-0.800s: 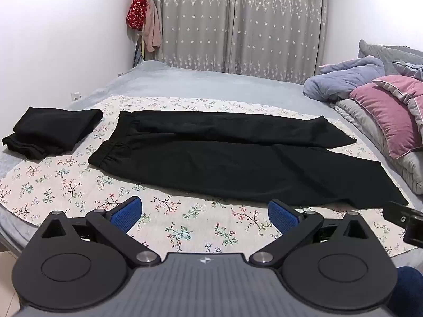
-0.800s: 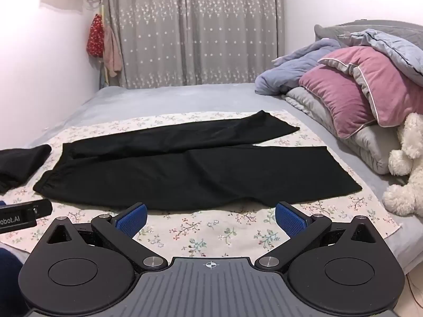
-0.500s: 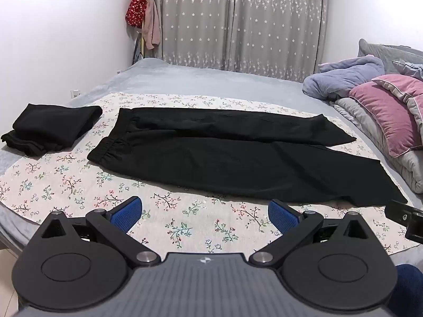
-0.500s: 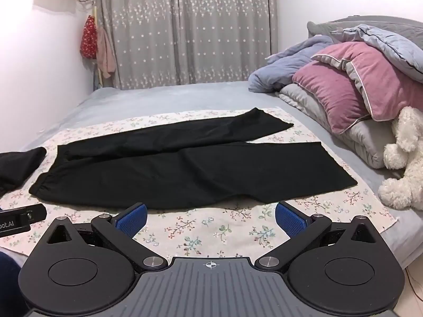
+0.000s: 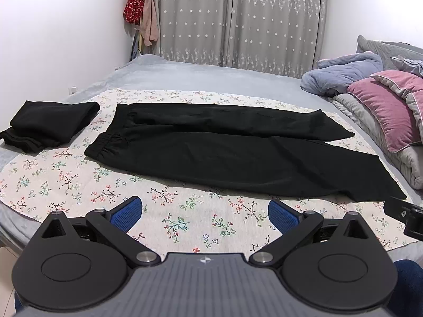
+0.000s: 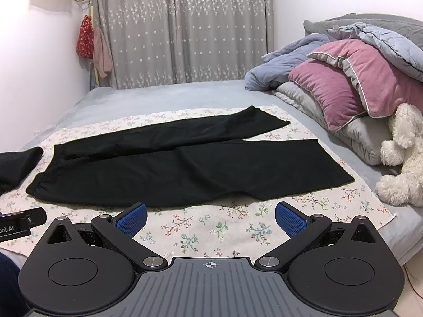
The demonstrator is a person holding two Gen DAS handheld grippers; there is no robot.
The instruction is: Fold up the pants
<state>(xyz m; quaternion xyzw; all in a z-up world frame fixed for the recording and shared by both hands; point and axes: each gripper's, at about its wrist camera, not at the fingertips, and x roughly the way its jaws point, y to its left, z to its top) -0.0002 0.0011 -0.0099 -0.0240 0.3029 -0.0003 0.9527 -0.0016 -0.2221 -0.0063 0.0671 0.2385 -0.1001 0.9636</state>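
Black pants (image 5: 224,150) lie spread flat on a floral sheet (image 5: 185,211) on the bed, waistband at the left, both legs running to the right. The right wrist view shows the same pants (image 6: 171,166) with the leg ends at the right. My left gripper (image 5: 205,211) hovers open over the sheet in front of the pants, nothing between its blue pads. My right gripper (image 6: 210,215) is also open and empty, short of the pants' near edge. Neither gripper touches the pants.
A folded black garment (image 5: 50,124) lies at the left of the sheet. Pillows and quilts (image 6: 357,79) pile up at the right, with a white plush toy (image 6: 401,158) beside them. Grey curtains (image 5: 238,21) hang behind the bed. The other gripper's tip (image 5: 404,214) shows at the right edge.
Both views have shifted slightly, and the pants now sit a little lower and farther in each frame. The pants have not moved on the bed. Both grippers stay open.
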